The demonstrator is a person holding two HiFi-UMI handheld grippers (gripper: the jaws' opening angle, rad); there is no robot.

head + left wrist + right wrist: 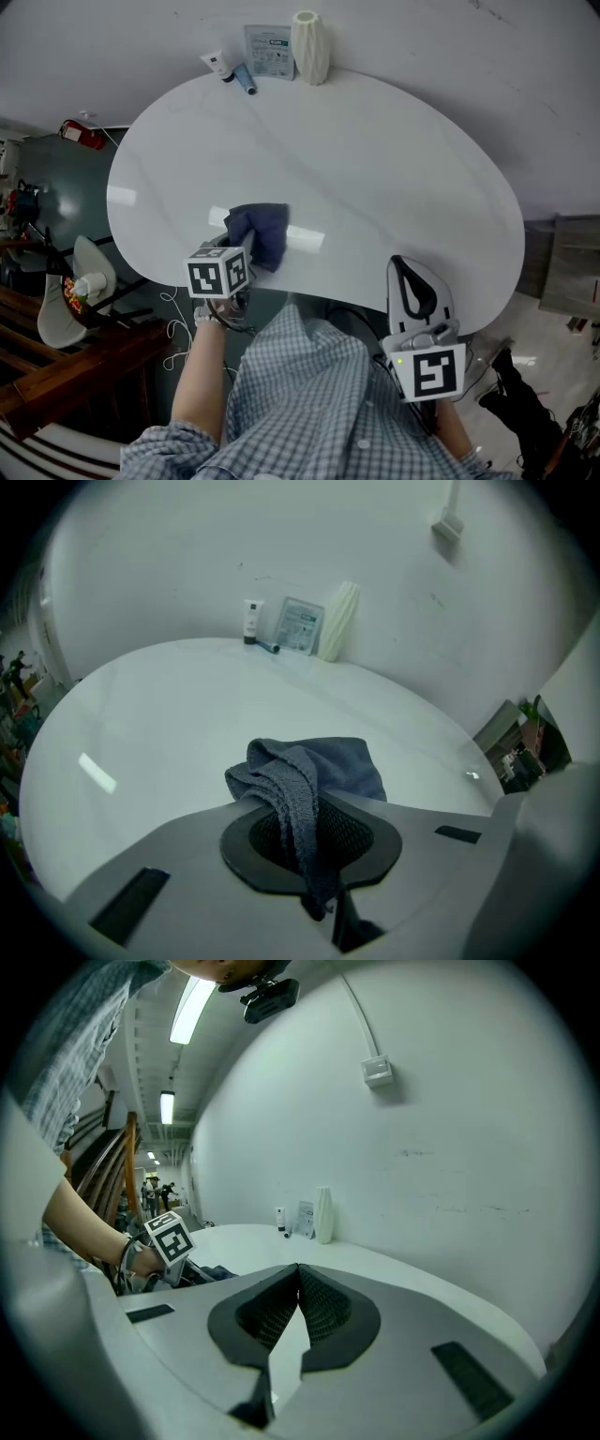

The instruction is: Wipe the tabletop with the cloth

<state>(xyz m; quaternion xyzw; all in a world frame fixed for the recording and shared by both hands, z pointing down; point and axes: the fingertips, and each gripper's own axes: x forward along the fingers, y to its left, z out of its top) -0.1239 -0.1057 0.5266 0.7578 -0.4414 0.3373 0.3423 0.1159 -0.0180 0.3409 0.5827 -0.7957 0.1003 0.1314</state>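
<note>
White kidney-shaped table (375,169) seen from above; top noted as glossy, with light reflected near the cloth. Dark blue cloth (258,230) found bunched on the near left part of the tabletop, a short way in from the near edge. Left gripper (246,267) is set at the cloth's near side; in the left gripper view its jaws are seen pinched on a twisted fold of the cloth (328,766), the rest of which is heaped on the table just beyond the jaws. Right gripper (401,267) is held at the near right edge of the table, well apart from the cloth; in the right gripper view its jaws (298,1274) are seen pressed together at the tips, with nothing gripped. At the far edge, by the wall, four items are grouped: a white ribbed vase (310,47) standing upright, its inside not made out; a flat packet (269,52) propped just left of it; a small white tube (217,66) with a dark cap further left; and a small blue item (245,79) lying between tube and packet. A checked shirt (309,394) is seen at the bottom of the head view.
</note>
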